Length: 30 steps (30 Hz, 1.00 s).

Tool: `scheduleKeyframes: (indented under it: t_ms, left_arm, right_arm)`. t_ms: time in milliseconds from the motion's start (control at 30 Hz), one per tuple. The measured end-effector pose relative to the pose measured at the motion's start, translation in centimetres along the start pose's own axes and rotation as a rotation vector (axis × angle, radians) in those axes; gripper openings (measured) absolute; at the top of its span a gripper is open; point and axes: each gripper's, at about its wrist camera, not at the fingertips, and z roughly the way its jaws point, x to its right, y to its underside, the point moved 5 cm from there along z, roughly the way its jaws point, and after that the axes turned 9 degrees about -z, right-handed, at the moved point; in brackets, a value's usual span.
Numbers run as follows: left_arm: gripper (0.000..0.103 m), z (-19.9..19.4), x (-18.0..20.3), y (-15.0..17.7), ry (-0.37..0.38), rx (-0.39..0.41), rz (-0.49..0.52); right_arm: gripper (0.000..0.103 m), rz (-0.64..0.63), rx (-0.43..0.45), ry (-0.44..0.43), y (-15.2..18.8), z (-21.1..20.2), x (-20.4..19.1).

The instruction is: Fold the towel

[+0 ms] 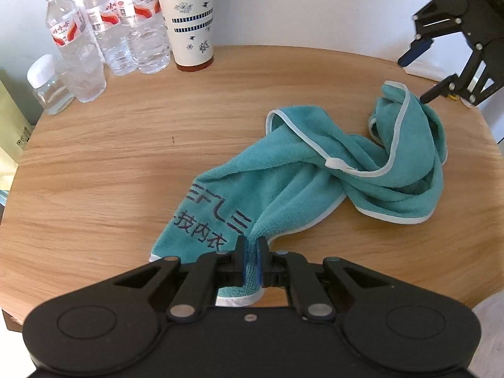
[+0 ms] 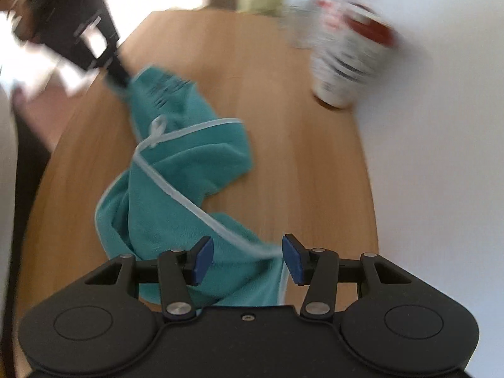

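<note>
Left gripper point(image 1: 251, 263) clenched on towel point(image 1: 283, 186) hem at near desk point(image 1: 126, 157) edge; right gripper point(image 2: 248, 263) released over bunched far end. Next: grasp corner, spread flat.

The left claw point(image 1: 251, 263) was clamped on a near corner of the teal towel point(image 1: 283, 182), its blue pads pressed together with cloth between them. The towel lay crumpled and twisted across the round wooden desk point(image 1: 126, 157), white trim showing along its edges and dark lettering near the claw. At the far right the right claw point(image 1: 422, 77) stood spread apart — one finger touching the towel's far end. Bottles point(image 1: 107, 25) and a cup point(image 1: 190, 22) stood at the back left.
</note>
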Motion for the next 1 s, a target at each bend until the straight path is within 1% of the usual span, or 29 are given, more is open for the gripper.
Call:
scheduleKeyframes:
  t_ms: [67,133,167,200,233,267,300,333,367,400,433,567,700,767,933,967,1000]
  left_arm:
    - [0.006,0.1,-0.3,0.2,0.003,-0.010,-0.001]
    - [0.006,0.1,-0.5,0.5,0.008,-0.016,0.004]
    - [0.006,0.1,-0.7,0.6,0.012,-0.021,0.006]
    - [0.006,0.1,-0.8,0.7,0.013,-0.024,0.007]
    - [0.006,0.1,-1.0,0.7,0.009,-0.024,0.006]
    - [0.006,0.1,-1.2,0.7,0.007,-0.025,0.005]
    - [0.006,0.2,-1.4,0.8,0.005,-0.027,0.002]
    - [0.006,0.2,-1.7,0.8,0.003,-0.027,-0.001]
    - [0.006,0.1,-1.9,0.7,0.003,-0.026,0.000]
    - [0.006,0.0,-2.1,0.7,0.004,-0.025,0.003]
    - [0.006,-0.1,-2.3,0.7,-0.001,-0.022,0.010]
    - [0.006,-0.3,-3.4,0.3,-0.040,-0.014,0.036]
    - [0.006,-0.8,-4.5,0.1,-0.024,-0.001,0.033]
    - [0.006,-0.9,-5.0,0.1,-0.019,0.001,0.051]
    - [0.007,-1.1,-5.3,0.3,0.021,-0.011,0.115]
    - [0.007,-1.0,-5.3,0.4,0.029,-0.017,0.131]
    - [0.011,-0.9,-5.2,0.4,0.036,-0.026,0.141]
  right_arm:
    - [0.054,-0.094,-0.043,-0.045,-0.5,0.7,-0.5]
    - [0.054,-0.187,-0.101,-0.109,-0.9,1.6,-1.2]
    - [0.053,-0.216,-0.113,-0.120,-0.8,1.7,-1.5]
    - [0.053,-0.300,-0.128,-0.124,-0.6,2.1,-2.1]
    - [0.051,-0.341,-0.142,-0.140,-0.6,2.5,-2.3]
    - [0.051,-0.370,-0.155,-0.158,-0.6,2.8,-2.4]
    - [0.044,-0.362,-0.176,-0.192,-0.6,3.1,-2.3]
    - [0.021,-0.347,-0.199,-0.229,-0.5,3.5,-2.1]
    - [0.015,-0.329,-0.208,-0.244,-0.3,3.5,-2.0]
    - [0.015,-0.311,-0.214,-0.255,0.0,3.3,-1.9]
    - [0.012,-0.294,-0.220,-0.266,0.2,3.2,-1.7]
    - [0.011,-0.118,-0.157,-0.267,1.1,0.1,-2.2]
    - [0.011,0.063,-0.090,-0.263,1.9,-3.1,-2.7]
    - [0.011,0.153,-0.056,-0.261,2.3,-4.7,-2.9]
    - [0.011,0.227,-0.036,-0.189,1.8,-5.5,-4.1]
    - [0.011,0.241,-0.033,-0.174,1.6,-5.7,-4.4]
    - [0.011,0.254,-0.030,-0.159,1.5,-5.8,-4.6]
